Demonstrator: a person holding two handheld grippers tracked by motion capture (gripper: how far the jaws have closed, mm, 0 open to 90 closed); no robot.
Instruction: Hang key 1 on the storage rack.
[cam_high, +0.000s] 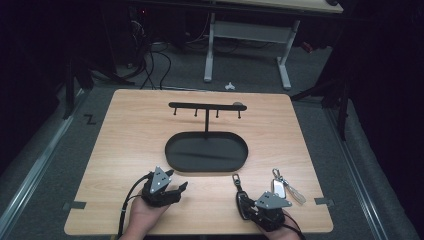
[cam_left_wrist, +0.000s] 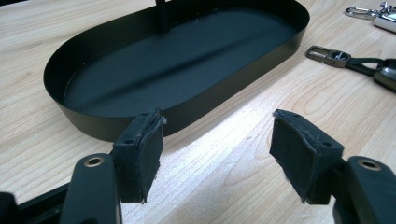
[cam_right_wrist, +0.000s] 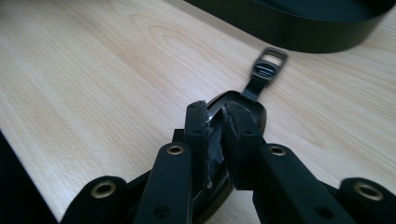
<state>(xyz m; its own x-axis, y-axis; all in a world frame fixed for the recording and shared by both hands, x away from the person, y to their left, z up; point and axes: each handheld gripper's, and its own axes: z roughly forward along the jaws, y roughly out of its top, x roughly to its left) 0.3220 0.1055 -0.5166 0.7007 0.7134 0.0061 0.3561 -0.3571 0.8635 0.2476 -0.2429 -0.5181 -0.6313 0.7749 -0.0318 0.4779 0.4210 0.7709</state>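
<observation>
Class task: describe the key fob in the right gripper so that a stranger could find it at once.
Start at the black oval tray on the wooden table. Toward the near right edge, the right gripper pinches a black key fob. Its dark strap and buckle distinguish it from the white fob beside it.

Probably a lab: dark curtains (cam_high: 385, 75), floor cables (cam_high: 150, 60), bare test table (cam_high: 125, 130).

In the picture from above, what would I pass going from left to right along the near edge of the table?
Left gripper with open jaws → black key fob pinched in the right gripper → silver key fob with its clear tag → grey tape strip at the table's edge.
</observation>
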